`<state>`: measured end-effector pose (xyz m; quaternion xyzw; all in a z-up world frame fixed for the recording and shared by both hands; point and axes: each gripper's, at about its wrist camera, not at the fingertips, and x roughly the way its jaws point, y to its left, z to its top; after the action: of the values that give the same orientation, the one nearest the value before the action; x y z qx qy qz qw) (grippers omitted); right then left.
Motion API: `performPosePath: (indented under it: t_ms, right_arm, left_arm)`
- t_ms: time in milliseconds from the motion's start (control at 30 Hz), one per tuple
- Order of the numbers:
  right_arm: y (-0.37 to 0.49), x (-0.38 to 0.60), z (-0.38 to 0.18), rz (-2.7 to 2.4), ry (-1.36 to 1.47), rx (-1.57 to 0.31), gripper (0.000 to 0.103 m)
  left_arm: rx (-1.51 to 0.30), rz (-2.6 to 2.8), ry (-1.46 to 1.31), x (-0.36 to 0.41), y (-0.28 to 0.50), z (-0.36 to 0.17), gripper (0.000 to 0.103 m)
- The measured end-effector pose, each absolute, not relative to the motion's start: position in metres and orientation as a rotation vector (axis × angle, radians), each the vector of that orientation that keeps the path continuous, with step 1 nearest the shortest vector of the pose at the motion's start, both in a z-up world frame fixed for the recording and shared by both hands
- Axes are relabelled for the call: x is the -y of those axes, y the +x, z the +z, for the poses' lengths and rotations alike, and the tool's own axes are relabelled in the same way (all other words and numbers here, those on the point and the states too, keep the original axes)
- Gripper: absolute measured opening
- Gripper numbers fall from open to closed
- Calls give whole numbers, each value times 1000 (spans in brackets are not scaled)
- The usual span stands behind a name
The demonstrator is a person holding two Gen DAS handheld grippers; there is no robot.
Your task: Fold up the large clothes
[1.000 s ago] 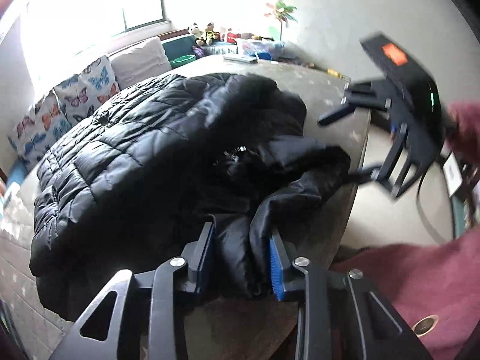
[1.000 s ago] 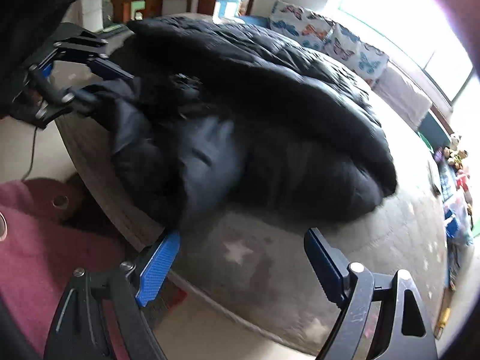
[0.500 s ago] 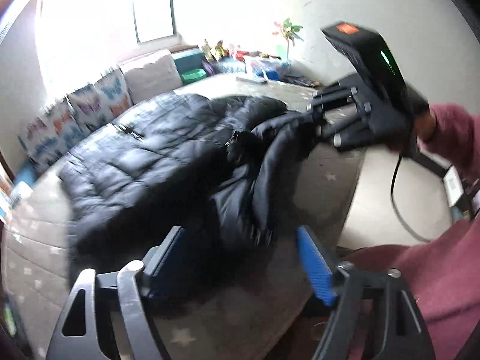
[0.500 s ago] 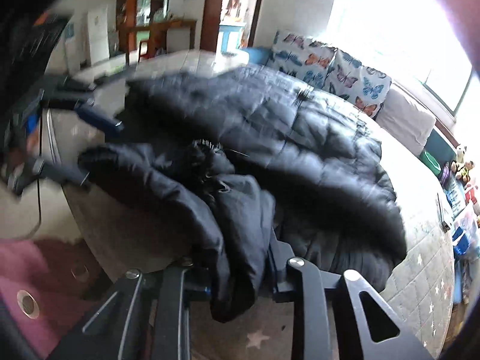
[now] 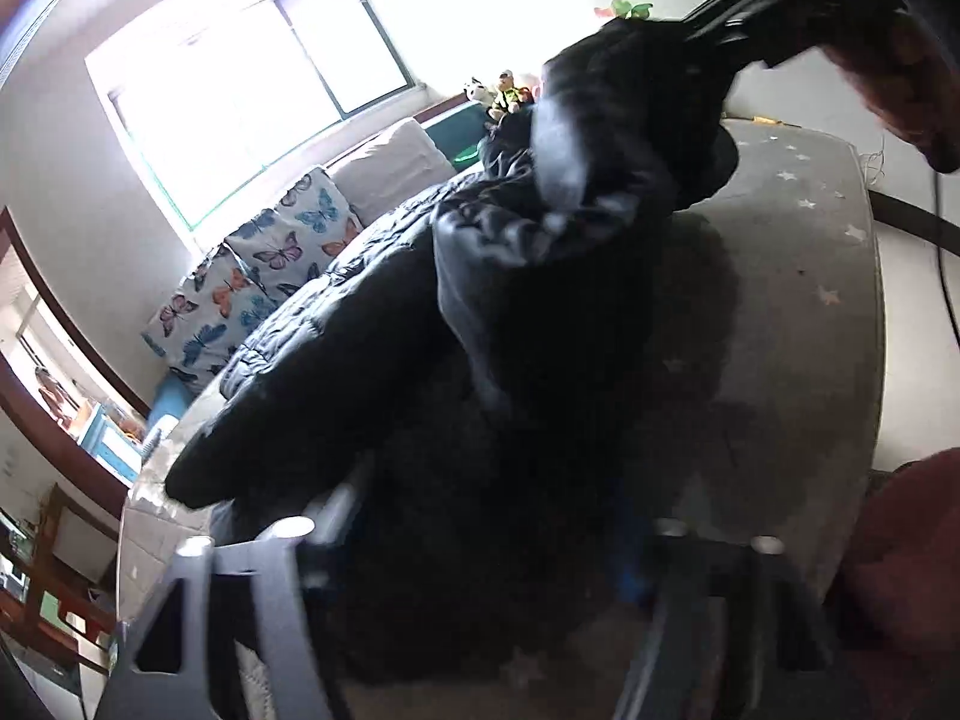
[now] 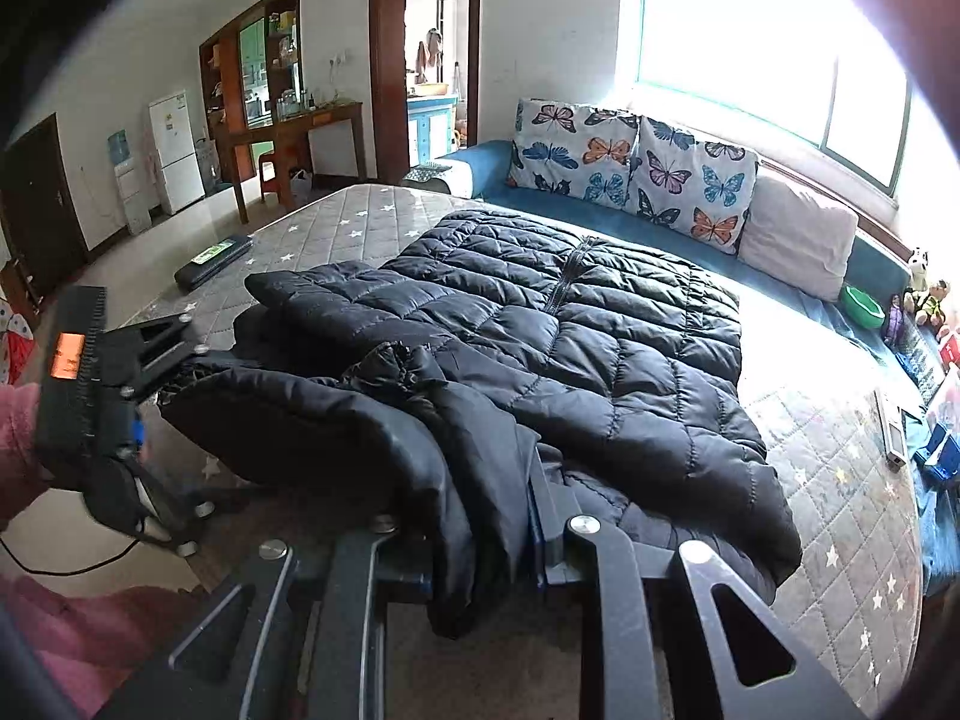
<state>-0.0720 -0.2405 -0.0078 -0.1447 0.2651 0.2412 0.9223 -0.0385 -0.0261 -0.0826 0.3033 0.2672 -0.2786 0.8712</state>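
Black quilted nylon all over the mattress [image 6: 360,222] here: the puffer jacket [image 6: 600,348] lies zip-up, its hem toward twelve o'clock and the butterfly cushions [image 6: 636,174], its near edge lifted toward six.

Over on the left, at nine o'clock in the right wrist view, the left gripper [image 6: 150,396] sits against the bunched fabric; its own camera is filled with dark, blurred cloth between the fingers, so it looks clamped on the jacket, jaws narrow.

Moving right, the right gripper [image 6: 480,564] at six o'clock has its jaws pinched close on a thick fold of the same edge, fabric drooping below the pads.

My read on handling: this is soft, lofty and fairly light, but bulky and slick-shelled. It will slump, trap air and slide out of a shallow pinch. Best hold is deep on a seam or the doubled edge, both grips well apart, so the panel carries over evenly toward twelve o'clock.
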Motion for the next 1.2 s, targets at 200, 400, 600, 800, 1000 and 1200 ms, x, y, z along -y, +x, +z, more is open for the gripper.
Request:
performPosePath:
  t_ms: [200,400,600,800,1000,1200]
  right_arm:
    - [-94,244,-11,509,-275,-497,20]
    - [-139,235,-8,551,-313,-439,19]
    - [-193,224,3,605,-358,-414,19]
    - [-171,219,36,622,-348,-413,19]
    - [-92,213,82,597,-334,-423,19]
    - [23,202,117,512,-343,-442,19]
  left_arm:
    - [-509,-583,584,2,-54,-68,26]
    - [-504,-611,528,-31,-104,-50,25]
    - [-517,-628,453,-62,-168,-26,25]
    - [-506,-598,385,-83,-156,9,25]
    - [-516,-547,313,-80,-77,53,25]
    - [-583,-506,256,-70,50,85,25]
